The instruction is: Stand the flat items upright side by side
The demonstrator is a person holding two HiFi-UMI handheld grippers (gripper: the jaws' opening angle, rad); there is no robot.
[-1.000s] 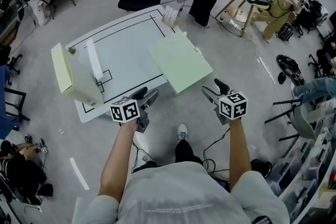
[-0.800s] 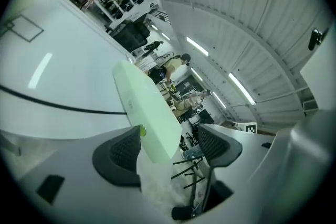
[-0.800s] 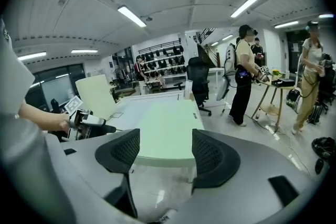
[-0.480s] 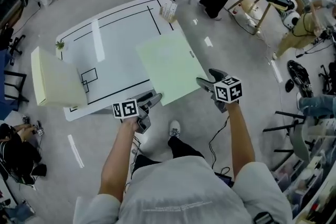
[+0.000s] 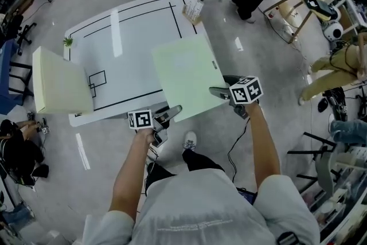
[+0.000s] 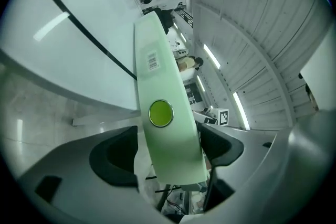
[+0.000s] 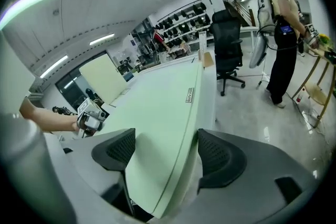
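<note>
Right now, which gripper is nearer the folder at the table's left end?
Left. The left gripper is right of the left-end folder, at the second folder's near corner; the right gripper is farther right, at its side. Both have just been opening around it.

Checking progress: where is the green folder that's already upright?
Head view, left side: the upright green folder stands at the table's left end, beside the small outlined rectangle.

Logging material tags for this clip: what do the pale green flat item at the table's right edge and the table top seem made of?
Pale green flat item: likely thin plastic, smooth and semi-matte; it carries a round snap button and a stuck-on barcode label. Table top: probably glossy white laminate or coated board; a bright reflected streak crosses it.
</note>
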